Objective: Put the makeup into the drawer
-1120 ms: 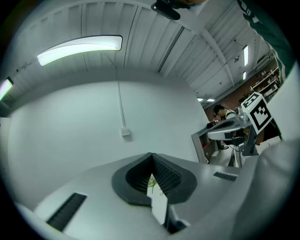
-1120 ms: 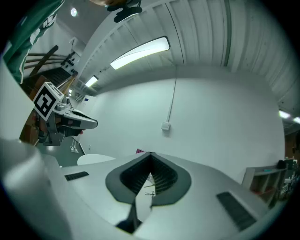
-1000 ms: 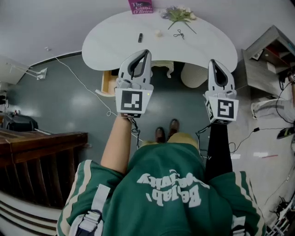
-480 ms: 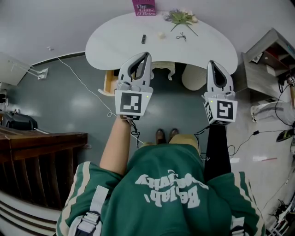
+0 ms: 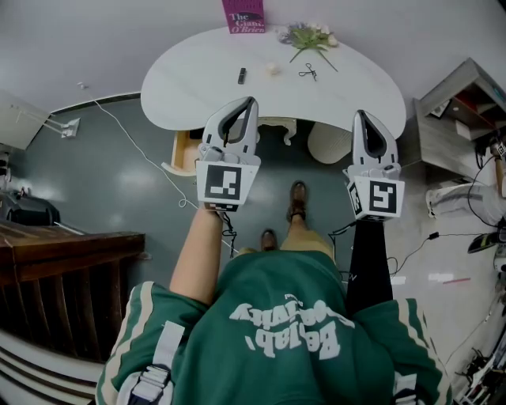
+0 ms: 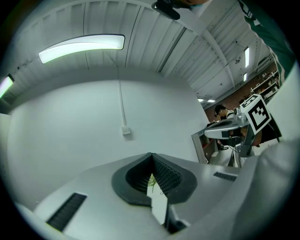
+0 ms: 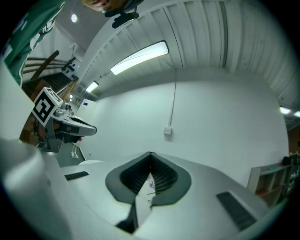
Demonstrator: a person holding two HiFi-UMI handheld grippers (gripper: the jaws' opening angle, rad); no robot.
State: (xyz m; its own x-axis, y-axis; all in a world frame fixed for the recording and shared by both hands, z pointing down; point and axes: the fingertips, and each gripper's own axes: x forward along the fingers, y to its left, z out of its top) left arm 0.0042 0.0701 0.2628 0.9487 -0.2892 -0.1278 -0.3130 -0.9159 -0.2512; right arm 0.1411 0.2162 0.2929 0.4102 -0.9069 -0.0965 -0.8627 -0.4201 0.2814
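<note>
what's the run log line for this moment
left gripper: shut, empty | right gripper: shut, empty | makeup: on table | drawer: open

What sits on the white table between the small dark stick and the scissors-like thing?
A small pale lump, too small to identify, lies between the dark stick and the scissors-like thing, seen in the head view.

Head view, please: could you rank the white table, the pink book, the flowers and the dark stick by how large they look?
1. white table
2. pink book and flowers: too alike to rank, and the frame's edge cuts off the book
3. dark stick
</note>
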